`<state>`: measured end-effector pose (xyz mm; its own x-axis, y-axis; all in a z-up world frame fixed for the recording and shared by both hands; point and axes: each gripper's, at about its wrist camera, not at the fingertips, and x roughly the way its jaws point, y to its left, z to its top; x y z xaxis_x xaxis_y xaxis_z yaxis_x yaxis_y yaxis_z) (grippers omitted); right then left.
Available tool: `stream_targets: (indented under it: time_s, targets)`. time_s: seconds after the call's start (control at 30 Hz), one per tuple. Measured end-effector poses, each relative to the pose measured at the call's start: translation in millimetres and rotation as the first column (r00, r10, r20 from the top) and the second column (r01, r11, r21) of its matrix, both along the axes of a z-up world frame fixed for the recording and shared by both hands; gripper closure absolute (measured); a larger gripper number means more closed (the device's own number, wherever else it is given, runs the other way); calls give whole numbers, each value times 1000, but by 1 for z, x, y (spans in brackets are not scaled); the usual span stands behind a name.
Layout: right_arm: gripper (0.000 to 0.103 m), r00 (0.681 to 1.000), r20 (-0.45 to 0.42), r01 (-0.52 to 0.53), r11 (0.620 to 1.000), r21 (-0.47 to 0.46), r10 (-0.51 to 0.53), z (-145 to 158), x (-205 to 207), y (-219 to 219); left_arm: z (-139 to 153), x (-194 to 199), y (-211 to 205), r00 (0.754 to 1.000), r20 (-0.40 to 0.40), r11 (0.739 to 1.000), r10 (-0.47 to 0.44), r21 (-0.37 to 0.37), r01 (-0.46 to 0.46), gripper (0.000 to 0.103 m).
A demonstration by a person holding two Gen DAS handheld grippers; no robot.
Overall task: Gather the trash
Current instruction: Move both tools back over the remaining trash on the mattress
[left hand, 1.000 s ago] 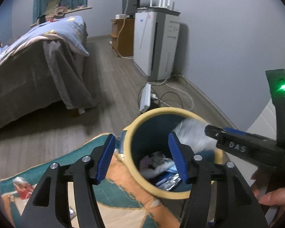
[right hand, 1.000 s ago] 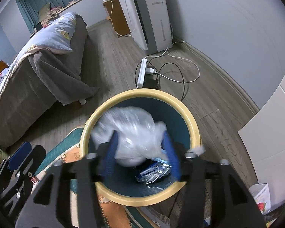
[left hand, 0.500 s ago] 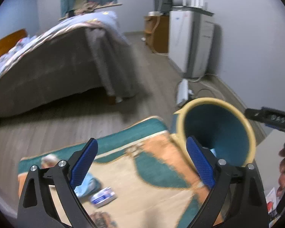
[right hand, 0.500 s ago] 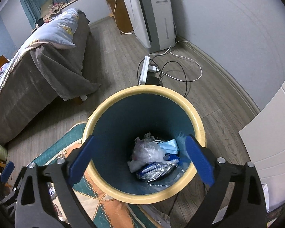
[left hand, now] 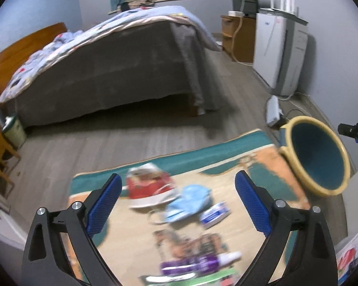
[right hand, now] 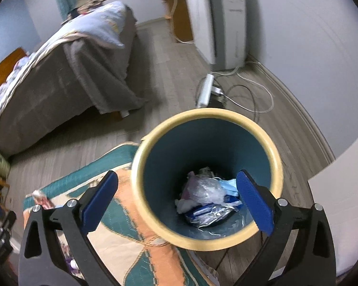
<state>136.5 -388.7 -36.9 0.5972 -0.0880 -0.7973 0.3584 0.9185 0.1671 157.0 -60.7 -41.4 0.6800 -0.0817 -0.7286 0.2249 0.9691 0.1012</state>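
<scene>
Between the wide-spread, empty jaws of the left gripper, only its own view shows loose trash on the rug: a blue face mask, a small white-and-blue packet and a red-and-white wrapper. The right gripper, its jaws just opened wide and empty, looks down into the yellow-rimmed teal bin at the rug's edge. Inside lie a crumpled clear bag, another blue mask and a foil wrapper.

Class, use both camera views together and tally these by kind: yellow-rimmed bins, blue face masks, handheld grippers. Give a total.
Yellow-rimmed bin: 1
Blue face masks: 2, one on the rug, one inside the bin
Grippers: 2, left gripper and right gripper, both open
Total: 5
</scene>
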Motion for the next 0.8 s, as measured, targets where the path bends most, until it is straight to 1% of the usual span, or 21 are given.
stream_targets:
  time_s: [0.13, 0.2, 0.3, 0.37, 0.4, 0.47, 0.53, 0.57, 0.67, 0.73, 0.8]
  targets:
    - [6, 996, -4, -93, 995, -24, 93, 2, 7, 28, 3, -6, 36, 998, 3, 998, 62, -18, -62, 8]
    - [6, 990, -10, -142, 990, -25, 142, 1, 10, 42, -1, -9, 54, 995, 1, 995, 99, -31, -99, 7]
    - [6, 982, -22, -187, 981, -43, 186, -1, 13, 61, -8, -7, 69, 991, -19, 991, 129, -24, -130, 7]
    - [6, 978, -31, -207, 977, -48, 206, -4, 14, 71, -10, -7, 76, 992, -10, 992, 126, -4, -126, 7]
    - [6, 975, -38, -218, 975, -43, 217, -7, 15, 74, -11, -7, 79, 993, -1, 993, 120, 21, -120, 7]
    - [6, 971, -61, -232, 972, -26, 230, -16, 19, 82, -14, -5, 82, 994, 7, 992, 112, 56, -112, 7]
    - [6, 969, -96, -231, 973, -4, 230, -26, 22, 87, -18, -3, 86, 994, 3, 992, 106, 73, -106, 7]
    - [6, 967, -109, -230, 973, 1, 228, -30, 23, 90, -20, -3, 88, 994, 1, 991, 108, 76, -107, 7]
    - [6, 962, -139, -238, 971, -6, 234, -39, 24, 98, -25, -1, 95, 995, -18, 994, 97, 55, -96, 7]
    - [6, 956, -147, -258, 966, -14, 253, -44, 24, 106, -29, 1, 98, 996, -22, 995, 84, 59, -83, 7]
    - [6, 950, -146, -281, 960, -1, 277, -49, 25, 116, -33, 3, 100, 997, -30, 995, 73, 70, -71, 7]
